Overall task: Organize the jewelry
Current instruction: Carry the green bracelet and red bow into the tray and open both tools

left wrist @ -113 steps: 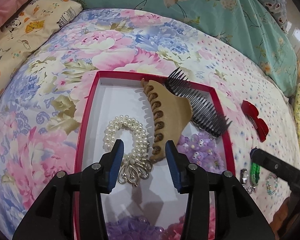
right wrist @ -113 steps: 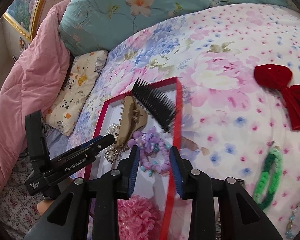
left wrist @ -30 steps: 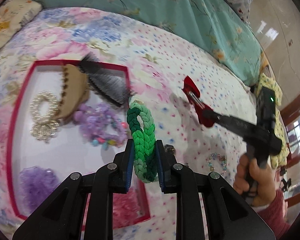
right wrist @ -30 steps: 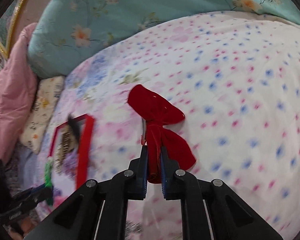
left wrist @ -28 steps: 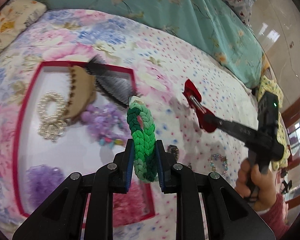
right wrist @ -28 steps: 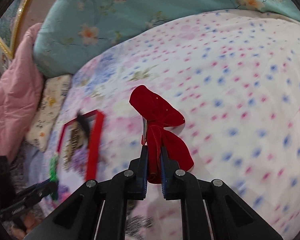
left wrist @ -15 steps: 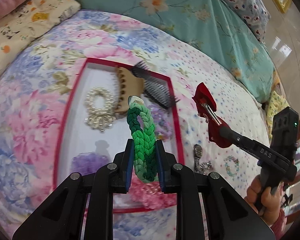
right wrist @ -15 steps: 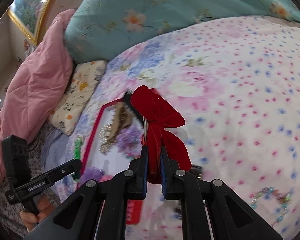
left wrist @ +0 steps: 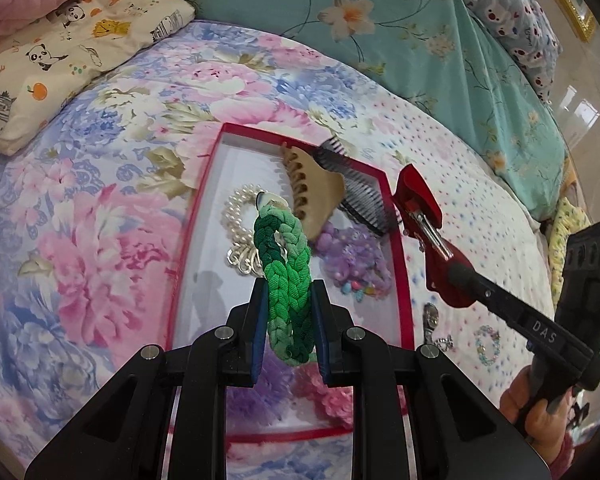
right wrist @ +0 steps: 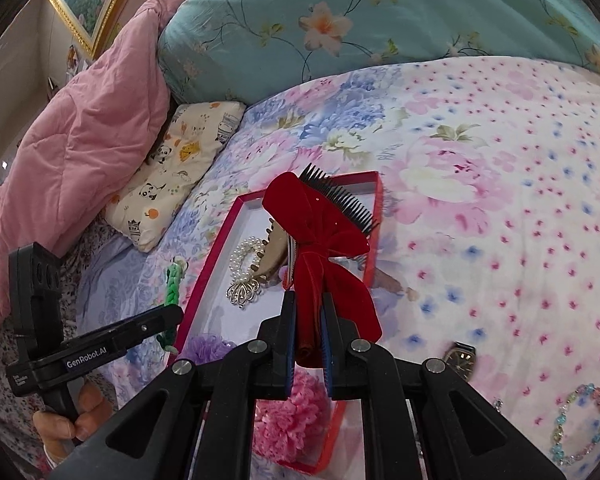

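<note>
My left gripper [left wrist: 287,304] is shut on a green braided hair band [left wrist: 286,264] and holds it above the red-rimmed tray [left wrist: 198,216]. My right gripper [right wrist: 308,312] is shut on a red velvet bow clip [right wrist: 320,236] and holds it over the tray's right side [right wrist: 376,216]. In the left wrist view the bow clip [left wrist: 420,216] hangs just past the tray's right rim. The tray holds a pearl band [left wrist: 238,216], a tan claw clip [left wrist: 314,196], a black comb [left wrist: 360,196], a purple bead band [left wrist: 354,256] and pink and purple scrunchies.
A wristwatch [right wrist: 460,356] and a beaded bracelet [right wrist: 580,424] lie on the flowered bedspread right of the tray. A panda pillow [left wrist: 60,48], a pink quilt [right wrist: 72,140] and a teal quilt [left wrist: 380,20] line the far side of the bed.
Both grippers picked up their items from the bedspread and carried them left. The green band and the red bow now hang over the tray.
</note>
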The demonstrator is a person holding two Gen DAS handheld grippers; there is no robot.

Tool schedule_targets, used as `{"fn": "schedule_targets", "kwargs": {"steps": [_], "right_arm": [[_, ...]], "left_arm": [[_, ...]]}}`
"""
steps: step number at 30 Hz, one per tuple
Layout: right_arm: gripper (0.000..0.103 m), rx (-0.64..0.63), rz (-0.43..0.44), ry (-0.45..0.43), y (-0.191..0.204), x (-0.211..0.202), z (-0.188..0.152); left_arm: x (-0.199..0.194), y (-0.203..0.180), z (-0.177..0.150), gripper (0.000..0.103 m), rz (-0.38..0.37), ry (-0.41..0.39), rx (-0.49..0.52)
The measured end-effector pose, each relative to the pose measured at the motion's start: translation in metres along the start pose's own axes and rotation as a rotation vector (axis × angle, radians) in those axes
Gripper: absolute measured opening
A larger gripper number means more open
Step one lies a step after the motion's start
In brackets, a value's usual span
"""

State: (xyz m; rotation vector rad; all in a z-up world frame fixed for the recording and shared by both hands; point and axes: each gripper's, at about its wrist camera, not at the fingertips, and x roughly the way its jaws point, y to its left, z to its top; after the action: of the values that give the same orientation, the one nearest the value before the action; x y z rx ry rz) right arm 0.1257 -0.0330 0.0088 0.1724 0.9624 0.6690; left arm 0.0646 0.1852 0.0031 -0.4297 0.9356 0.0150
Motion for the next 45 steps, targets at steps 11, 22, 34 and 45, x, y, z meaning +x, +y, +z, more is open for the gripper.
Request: {"fn": "schedule_targets", "kwargs": {"steps": [11,22,34,45], "right_arm": [[0.01,-0.018,-0.007,0.027,0.008,0.023,0.001],[0.012,-0.049,-0.038,0.11,0.013,0.065,-0.011],[0.026,0.001,0.012,0.119,0.004,0.071,-0.009],[0.043,0.013,0.044,0.095,0.006,0.063,-0.007]], "left_arm": [[0.015,0.012,0.02,0.018,0.012,-0.003,0.001],[0.057,0.024,0.033,0.018,0.045,0.05,0.024],[0.085,0.027,0.032,0.019,0.06,0.085,0.019],[0.084,0.024,0.033,0.023,0.068,0.088,0.019]]}}
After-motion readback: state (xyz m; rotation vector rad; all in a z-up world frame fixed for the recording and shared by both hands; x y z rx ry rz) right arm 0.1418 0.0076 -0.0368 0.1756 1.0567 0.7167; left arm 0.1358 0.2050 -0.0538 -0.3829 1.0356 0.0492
